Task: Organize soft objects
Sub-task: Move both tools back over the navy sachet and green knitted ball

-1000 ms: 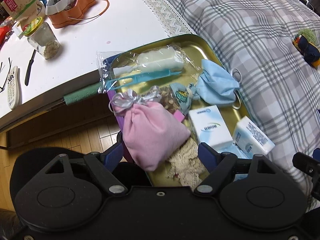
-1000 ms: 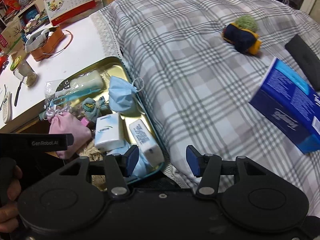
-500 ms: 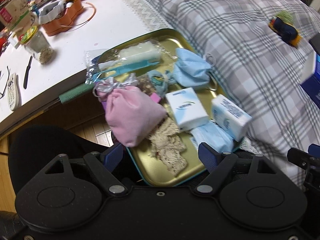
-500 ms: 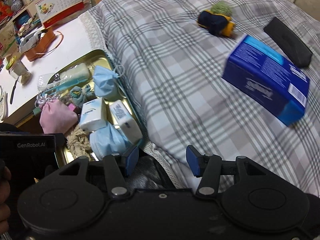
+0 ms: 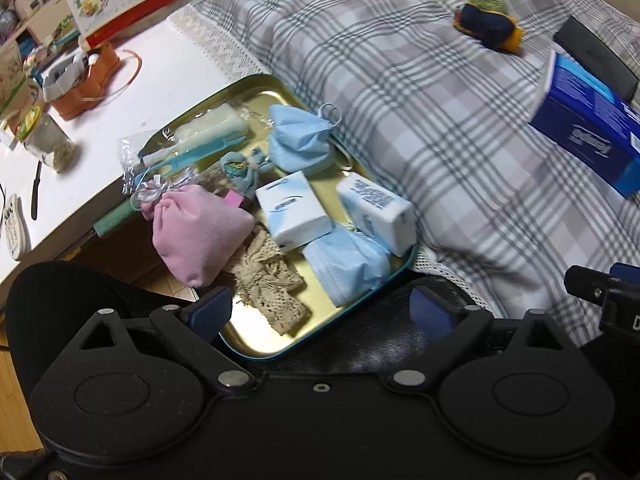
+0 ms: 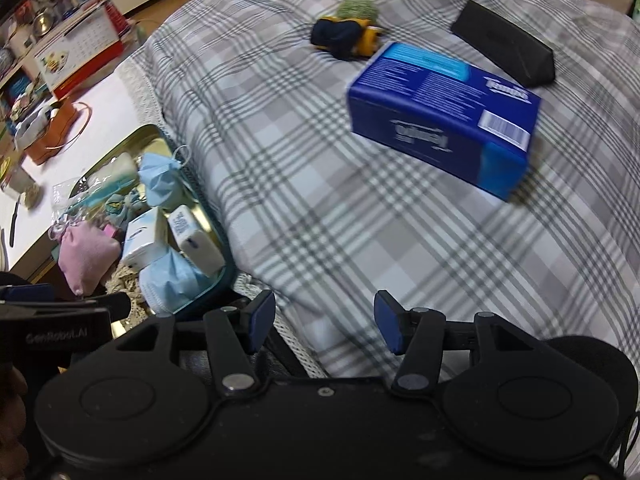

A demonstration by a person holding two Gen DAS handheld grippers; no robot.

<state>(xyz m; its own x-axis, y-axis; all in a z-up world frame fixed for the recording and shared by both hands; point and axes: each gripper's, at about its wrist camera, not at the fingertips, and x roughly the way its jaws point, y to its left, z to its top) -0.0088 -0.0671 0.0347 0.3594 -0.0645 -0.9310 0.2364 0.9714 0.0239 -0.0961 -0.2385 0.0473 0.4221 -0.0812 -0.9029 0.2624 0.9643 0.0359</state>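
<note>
Two grippers: the left gripper (image 5: pixel 322 312) and the right gripper (image 6: pixel 325 322) both have their jaws spread wide with nothing between them.
Left gripper: it hangs over the near end of the gold tray (image 5: pixel 262 344).
Right gripper: it is over the plaid bedspread (image 6: pixel 320 200), just right of the tray's near corner.
Tray: it sits between the white table (image 5: pixel 132 92) and the bedspread, its far end on the table edge.
Tray contents: a pink pouch (image 5: pixel 198 234) leans over the left rim; beige lace (image 5: pixel 268 280) lies beside it; two white tissue packs (image 5: pixel 294 216) rest near the middle and right rim; one blue face mask (image 5: pixel 348 264) lies under them, another (image 5: pixel 298 144) at the far end; a small blue cloth bundle (image 5: pixel 240 168) and a clear bag (image 5: pixel 192 144) sit at the far left.
Bedspread: a blue box (image 6: pixel 440 116), a black case (image 6: pixel 506 50) and a small stuffed toy (image 6: pixel 348 28) lie well apart from the tray.
Table: a glass jar (image 5: pixel 48 140) and an orange holder (image 5: pixel 86 80).
</note>
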